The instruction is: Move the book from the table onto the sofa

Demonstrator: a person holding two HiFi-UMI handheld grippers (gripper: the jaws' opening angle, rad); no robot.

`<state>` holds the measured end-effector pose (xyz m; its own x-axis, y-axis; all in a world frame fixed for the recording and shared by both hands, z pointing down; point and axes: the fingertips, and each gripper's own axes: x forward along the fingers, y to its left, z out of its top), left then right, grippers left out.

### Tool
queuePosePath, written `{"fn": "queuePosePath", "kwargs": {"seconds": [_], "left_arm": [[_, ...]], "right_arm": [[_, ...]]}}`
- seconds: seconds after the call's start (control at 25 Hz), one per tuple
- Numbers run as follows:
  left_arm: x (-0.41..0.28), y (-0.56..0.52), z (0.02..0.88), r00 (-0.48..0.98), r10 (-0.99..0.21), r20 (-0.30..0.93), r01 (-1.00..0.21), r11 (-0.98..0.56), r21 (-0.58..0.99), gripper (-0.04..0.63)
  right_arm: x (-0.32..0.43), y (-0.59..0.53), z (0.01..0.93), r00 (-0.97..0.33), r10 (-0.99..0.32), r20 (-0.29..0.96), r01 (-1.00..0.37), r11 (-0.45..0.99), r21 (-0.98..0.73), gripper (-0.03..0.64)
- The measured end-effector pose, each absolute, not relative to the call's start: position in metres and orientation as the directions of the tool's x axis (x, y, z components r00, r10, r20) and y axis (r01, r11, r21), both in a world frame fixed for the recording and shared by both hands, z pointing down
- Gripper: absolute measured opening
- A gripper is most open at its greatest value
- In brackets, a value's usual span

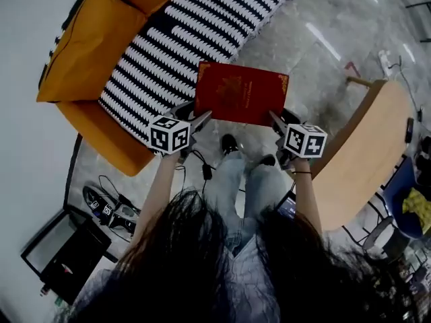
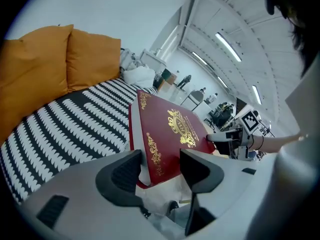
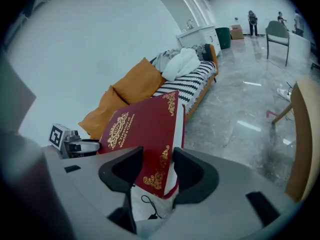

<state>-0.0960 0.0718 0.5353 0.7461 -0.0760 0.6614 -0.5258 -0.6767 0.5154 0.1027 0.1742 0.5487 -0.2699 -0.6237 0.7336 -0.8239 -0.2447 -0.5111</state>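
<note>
Head view: the book (image 1: 241, 93) is held clear of the table (image 1: 367, 153), its near corners pinched by the left claw (image 2: 160, 165) and the right claw (image 3: 158, 165). The sofa (image 1: 182, 39) is seen just ahead of both claws, and the book is not yet laid on it.

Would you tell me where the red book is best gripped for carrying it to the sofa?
At its two near corners, one gripper from each side, jaws across its thickness. The book is wide, flat and stiff, so the left gripper and right gripper hold it level.
</note>
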Motion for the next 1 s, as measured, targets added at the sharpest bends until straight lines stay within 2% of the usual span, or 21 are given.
{"fn": "queuePosePath", "kwargs": {"seconds": [0.24, 0.52, 1.0], "left_arm": [[-0.136, 0.060, 0.544, 0.748, -0.153, 0.646, -0.606, -0.555, 0.570, 0.252], [-0.147, 0.040, 0.552, 0.713, -0.230, 0.663, -0.679, -0.462, 0.570, 0.252], [-0.150, -0.054, 0.579, 0.671, -0.238, 0.702, -0.732, -0.360, 0.578, 0.252]], "right_arm": [[0.076, 0.136, 0.551, -0.321, -0.583, 0.747, -0.845, -0.180, -0.504, 0.204], [0.073, 0.091, 0.563, -0.395, -0.540, 0.744, -0.849, -0.095, -0.519, 0.202], [0.073, -0.029, 0.589, -0.468, -0.437, 0.768, -0.850, -0.016, -0.526, 0.202]]}}
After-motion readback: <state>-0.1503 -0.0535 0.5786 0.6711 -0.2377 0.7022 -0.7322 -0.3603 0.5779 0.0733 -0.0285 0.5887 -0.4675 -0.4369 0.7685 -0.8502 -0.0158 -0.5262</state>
